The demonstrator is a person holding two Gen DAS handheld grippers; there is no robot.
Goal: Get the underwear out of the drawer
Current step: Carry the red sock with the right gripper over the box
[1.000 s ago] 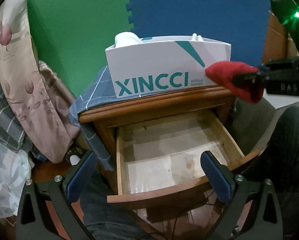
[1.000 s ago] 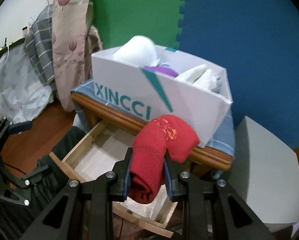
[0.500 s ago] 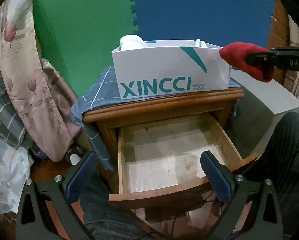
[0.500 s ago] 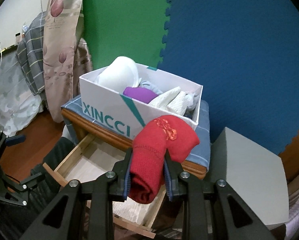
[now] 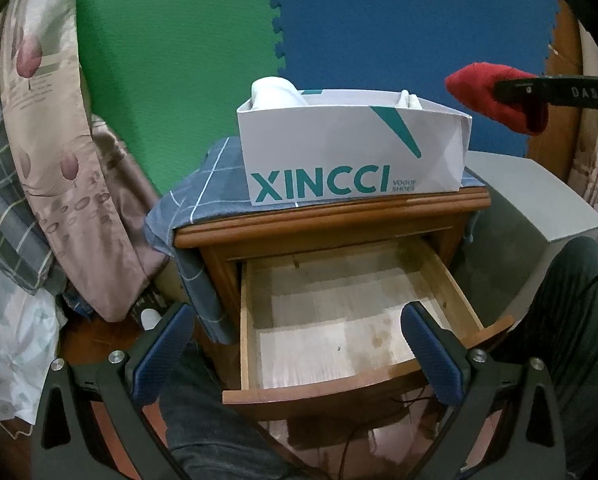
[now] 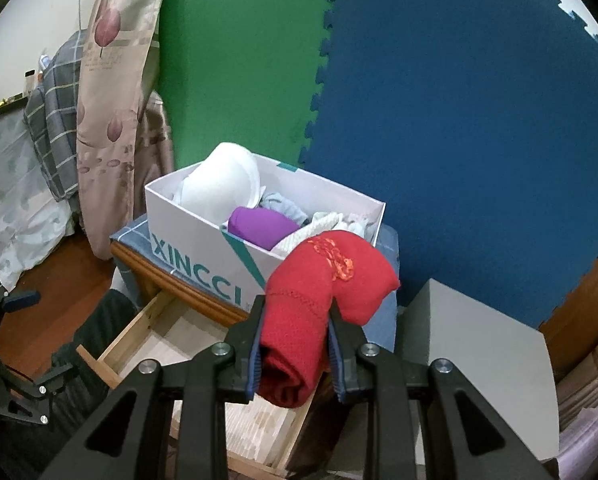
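Observation:
My right gripper (image 6: 295,312) is shut on a folded red underwear (image 6: 323,280), held in the air above the right end of the nightstand. In the left wrist view the same red underwear (image 5: 495,96) hangs at the upper right, level with the rim of the white XINCCI shoebox (image 5: 351,152). The wooden drawer (image 5: 339,320) is pulled out and its floor is bare. My left gripper (image 5: 299,344) stands open in front of the drawer with nothing between its blue pads. The shoebox (image 6: 203,232) holds white, purple and grey garments.
A plaid cloth (image 5: 203,196) covers the nightstand top under the box. A grey cabinet (image 5: 531,208) stands to the right. Floral and plaid bedding (image 5: 39,160) hangs at the left. A person's dark-trousered legs (image 5: 571,320) sit either side of the drawer. Green and blue foam mats back the wall.
My right gripper has risen with the red underwear, from in front of the box to level with its rim. The left gripper has stayed where it was, still open.

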